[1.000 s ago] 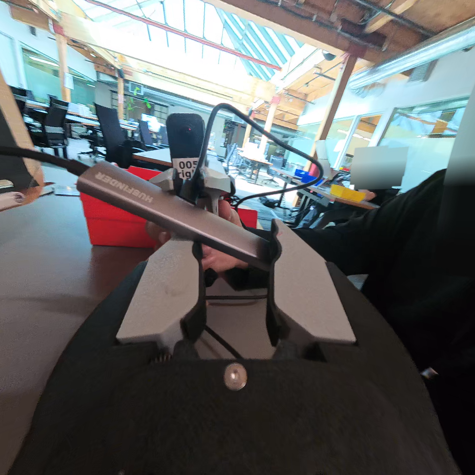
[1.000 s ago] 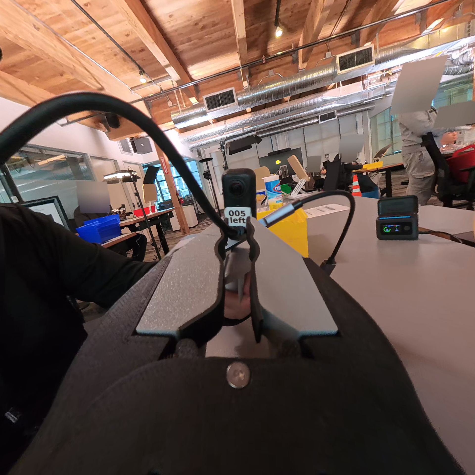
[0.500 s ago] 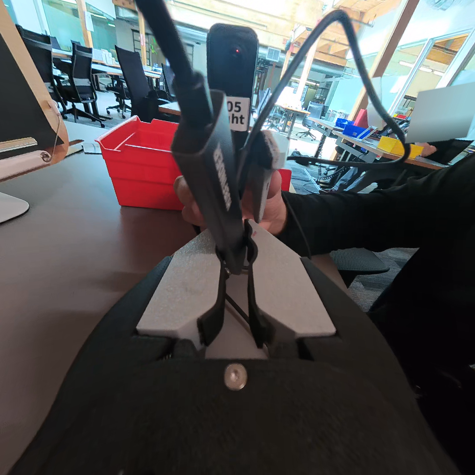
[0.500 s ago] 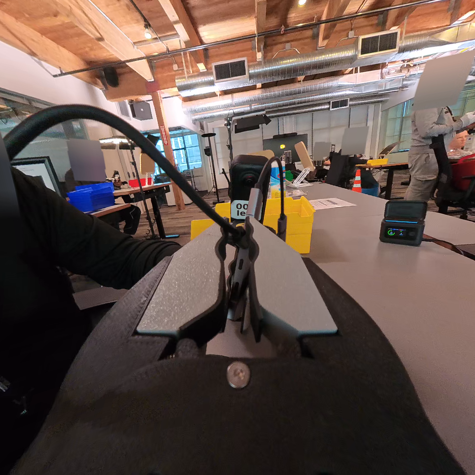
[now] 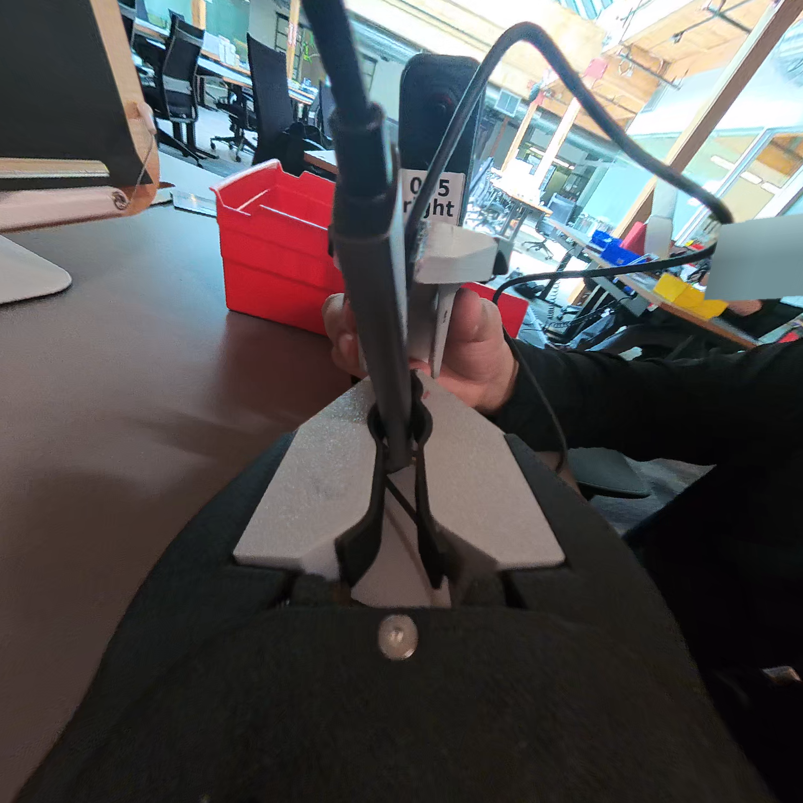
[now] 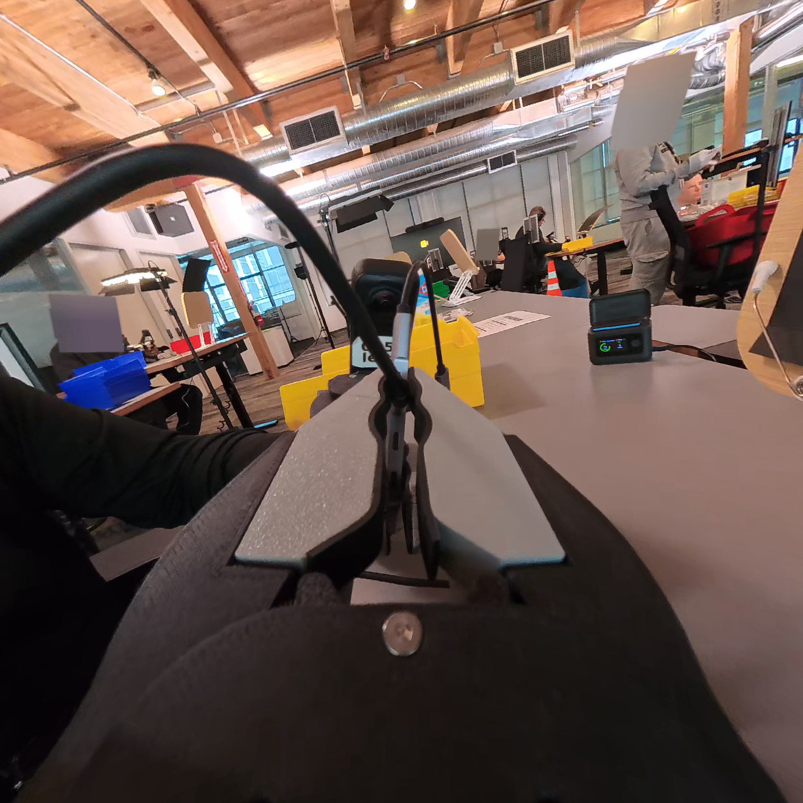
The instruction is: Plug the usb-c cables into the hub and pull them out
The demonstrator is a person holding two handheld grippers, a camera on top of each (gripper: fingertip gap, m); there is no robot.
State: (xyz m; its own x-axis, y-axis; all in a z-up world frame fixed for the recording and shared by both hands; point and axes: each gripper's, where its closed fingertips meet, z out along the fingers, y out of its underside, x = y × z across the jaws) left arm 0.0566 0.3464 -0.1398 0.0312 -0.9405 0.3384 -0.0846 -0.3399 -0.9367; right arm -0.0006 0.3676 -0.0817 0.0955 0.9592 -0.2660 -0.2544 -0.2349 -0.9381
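Bench [image 5: 108, 369] has a red bin [image 5: 278, 256] near its far edge. Left gripper [image 5: 397, 391] is clamped on the grey hub [image 5: 382, 321], held nearly upright above the bench, and right gripper [image 6: 399, 391] pinches the black usb-c cable [image 6: 278, 208] beside it.

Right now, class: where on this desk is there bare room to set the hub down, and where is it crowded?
Free: dark tabletop between the monitor foot and red bin; grey tabletop between yellow bin and small charger case. Crowded: between the grippers, where hub and cables meet.
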